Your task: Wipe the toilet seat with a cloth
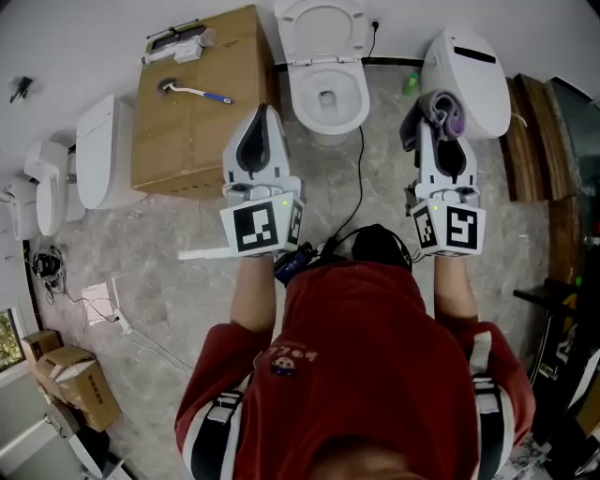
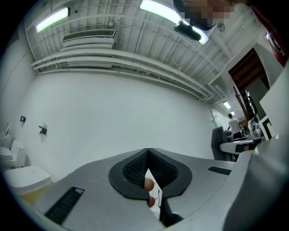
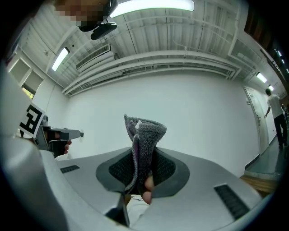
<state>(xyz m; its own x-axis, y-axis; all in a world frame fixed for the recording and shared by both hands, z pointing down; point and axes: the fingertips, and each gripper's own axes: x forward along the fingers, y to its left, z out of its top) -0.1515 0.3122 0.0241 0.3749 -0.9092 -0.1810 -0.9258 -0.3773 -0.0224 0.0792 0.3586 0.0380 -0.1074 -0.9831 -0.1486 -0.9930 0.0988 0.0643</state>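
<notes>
In the head view a white toilet (image 1: 326, 94) stands at the top middle, its lid (image 1: 322, 26) raised against the wall and its seat ring down around the bowl. My left gripper (image 1: 265, 114) is held left of the bowl, shut with nothing in it; in the left gripper view its jaws (image 2: 148, 155) meet in front of a bare white wall. My right gripper (image 1: 439, 127) is held right of the bowl, shut on a grey and purple cloth (image 1: 441, 106). The cloth (image 3: 144, 135) sticks up folded from the right gripper (image 3: 142, 159). Neither gripper view shows the toilet.
A second white toilet (image 1: 469, 75) with its lid shut stands just beyond the right gripper. A cardboard box (image 1: 187, 131) with a toilet brush (image 1: 192, 91) on it sits left of the left gripper. More white fixtures (image 1: 101, 150) line the left wall. A black cable (image 1: 359, 169) runs across the floor.
</notes>
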